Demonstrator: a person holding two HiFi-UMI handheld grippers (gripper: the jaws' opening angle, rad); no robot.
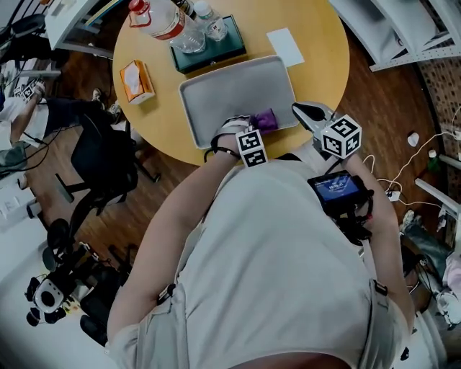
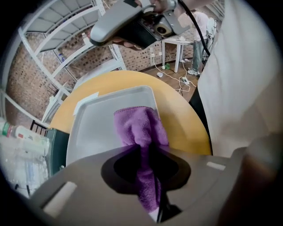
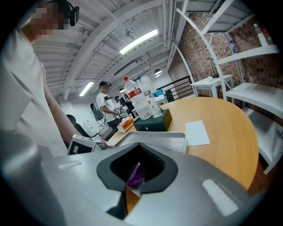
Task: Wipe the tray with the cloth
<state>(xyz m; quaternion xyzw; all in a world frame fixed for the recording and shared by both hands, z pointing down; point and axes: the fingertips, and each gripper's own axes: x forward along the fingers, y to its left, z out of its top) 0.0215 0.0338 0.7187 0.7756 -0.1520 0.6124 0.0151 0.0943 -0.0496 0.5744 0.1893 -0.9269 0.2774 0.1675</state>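
Note:
A grey tray [image 1: 223, 90] [image 2: 95, 128] [image 3: 163, 140] lies on the round yellow table [image 1: 324, 43]. A purple cloth [image 1: 266, 119] [image 2: 139, 126] rests on the tray's near right corner. My left gripper [image 1: 252, 128] [image 2: 143, 148] points steeply down and is shut on the cloth, which runs up between its jaws. My right gripper [image 1: 306, 112] [image 3: 141, 148] hovers just right of the tray's near corner, its jaws together with nothing in them. A bit of the cloth [image 3: 135, 175] shows through the gap in the right gripper view.
At the table's far side stands a dark green box [image 1: 209, 47] with plastic bottles [image 1: 169, 21] on it. An orange tissue packet [image 1: 135, 81] lies left of the tray and a white paper [image 1: 285, 46] to its right. A black chair [image 1: 108, 158] stands left of the table.

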